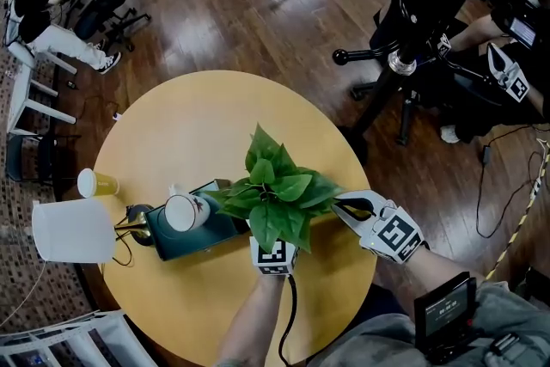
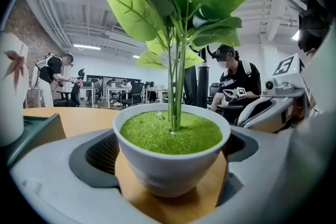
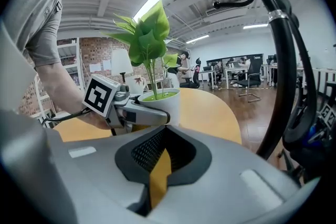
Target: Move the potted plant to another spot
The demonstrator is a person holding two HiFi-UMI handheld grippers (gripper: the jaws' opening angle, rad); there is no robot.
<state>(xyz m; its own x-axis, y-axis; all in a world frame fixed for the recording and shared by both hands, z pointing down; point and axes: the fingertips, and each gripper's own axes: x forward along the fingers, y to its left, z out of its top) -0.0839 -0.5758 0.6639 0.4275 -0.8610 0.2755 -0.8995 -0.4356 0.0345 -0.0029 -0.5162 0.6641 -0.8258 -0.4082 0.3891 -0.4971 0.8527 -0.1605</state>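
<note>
The potted plant (image 1: 275, 193) is a white bowl-shaped pot (image 2: 173, 165) with green filling and broad green leaves. It stands on the round yellow table (image 1: 189, 125) near the front right. My left gripper (image 2: 171, 181) is open around the pot, one jaw on each side with a gap showing between each pad and the pot wall. In the head view the leaves hide the pot and the left jaws; only the marker cube (image 1: 273, 256) shows. My right gripper (image 1: 339, 202) rests just right of the plant, jaws together with nothing between them (image 3: 157, 165).
Left of the plant a dark green tray (image 1: 210, 232) holds a white cup (image 1: 183, 212). A yellow paper cup (image 1: 96, 182) and a white lamp shade (image 1: 73, 230) sit at the table's left edge. A black chair base (image 1: 400, 56) stands beyond the table at right.
</note>
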